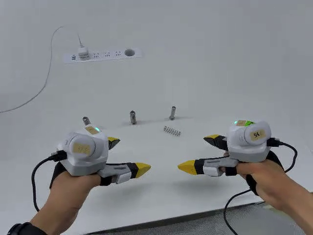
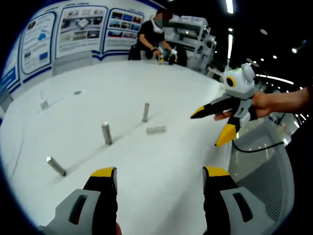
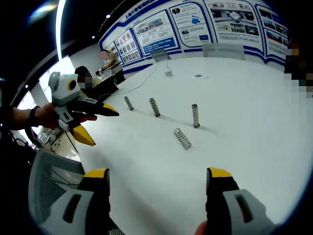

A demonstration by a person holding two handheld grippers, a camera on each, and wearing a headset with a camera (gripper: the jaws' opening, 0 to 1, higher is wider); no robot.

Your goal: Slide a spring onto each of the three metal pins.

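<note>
Spring (image 1: pixel 171 130), loose, lies flat on the white counter (image 1: pixel 205 73) just in front of the bare right-hand pin (image 1: pixel 172 113); middle pin (image 1: pixel 132 117) and left pin (image 1: pixel 86 120) appear already sleeved with coils. Left gripper (image 1: pixel 129 155) and right gripper (image 1: pixel 198 152): fingers spread wide, holding nothing, hovering well short of the pins. Step in hand, by judgement: the third spring, which calls for reaching forward, pinching the coil and upending it over the bare pin.

Bright, even light; fisheye edges
</note>
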